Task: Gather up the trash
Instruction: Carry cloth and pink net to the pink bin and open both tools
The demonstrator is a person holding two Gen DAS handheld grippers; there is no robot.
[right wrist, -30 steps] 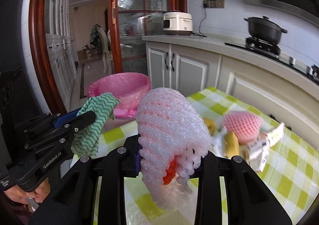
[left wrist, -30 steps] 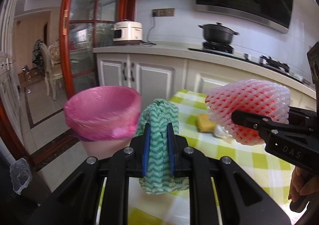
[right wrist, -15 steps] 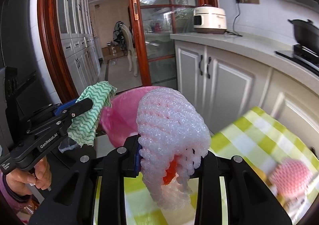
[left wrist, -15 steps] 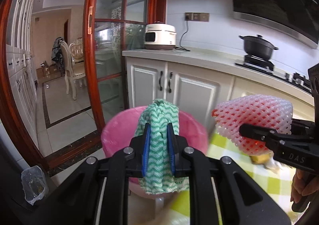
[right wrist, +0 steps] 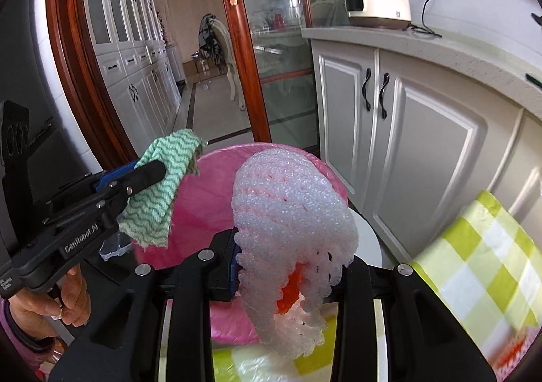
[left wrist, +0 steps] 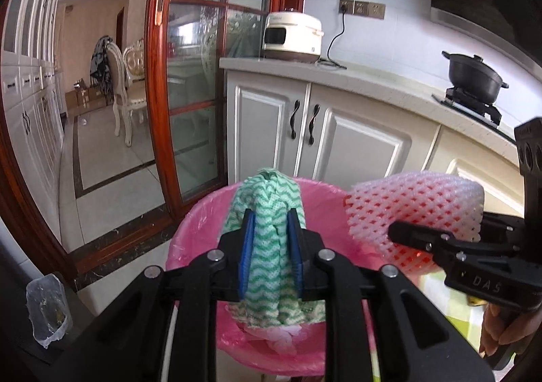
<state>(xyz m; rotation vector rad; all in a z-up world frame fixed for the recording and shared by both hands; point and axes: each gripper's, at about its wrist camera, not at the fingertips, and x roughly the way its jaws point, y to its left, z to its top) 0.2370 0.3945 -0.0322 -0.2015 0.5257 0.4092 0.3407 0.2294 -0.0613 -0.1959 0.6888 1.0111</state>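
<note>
Centrally, a bin (left wrist: 196,243) lined with a pink bag (right wrist: 216,199) stands on the floor beside a surface covered in a green-and-white checked cloth (right wrist: 481,266); pale crumpled material lies at the bottom of the bin. Left claw (left wrist: 270,246): closed on a green-and-white zigzag rag (left wrist: 271,209), which hangs between the blue pads (left wrist: 244,246) above the bin opening. Right claw (right wrist: 291,266): closed on a pink-and-white foam net sleeve (right wrist: 291,212), held over the bin's rim on the surface side. Background: white cabinets (left wrist: 315,131), a rice cooker (left wrist: 293,38) and a black pot (left wrist: 474,77) on the kitchen counter, and a glass door with a red wooden frame (left wrist: 162,83).
</note>
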